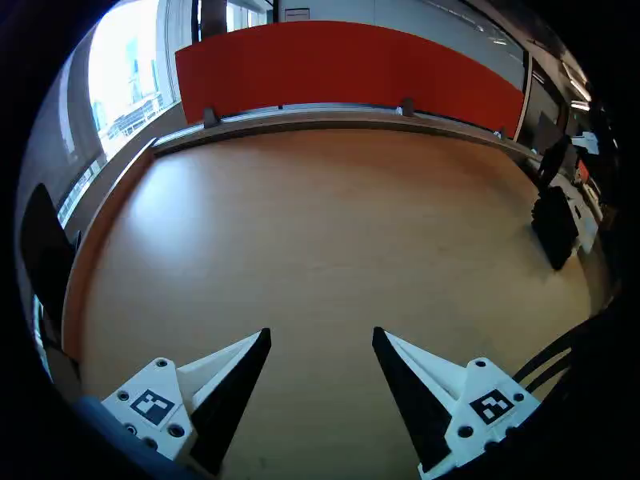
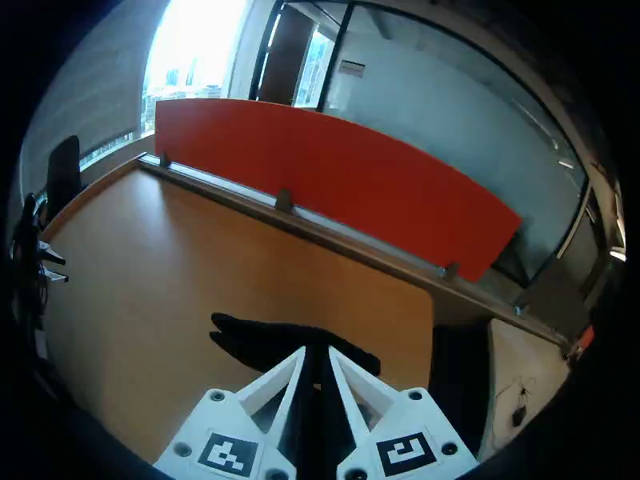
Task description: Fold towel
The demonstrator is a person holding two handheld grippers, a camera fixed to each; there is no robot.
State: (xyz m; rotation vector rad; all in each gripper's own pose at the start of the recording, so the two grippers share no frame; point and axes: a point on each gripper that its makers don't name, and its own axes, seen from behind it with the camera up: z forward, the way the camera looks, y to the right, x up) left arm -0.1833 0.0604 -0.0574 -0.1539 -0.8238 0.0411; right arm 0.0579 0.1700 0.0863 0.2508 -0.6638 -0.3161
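Your left claw is spread wide, its two dark-edged fingers apart at the bottom of the left gripper view, with bare wooden table between and beyond them. Your right claw is drawn nearly together at the bottom centre of the right gripper view, pinching a strip of the black towel. The rest of the towel lies bunched on the table just past the fingertips and reaches toward the left. Farther out, a red divider stands along the table's back edge, with a bright window at the upper left.
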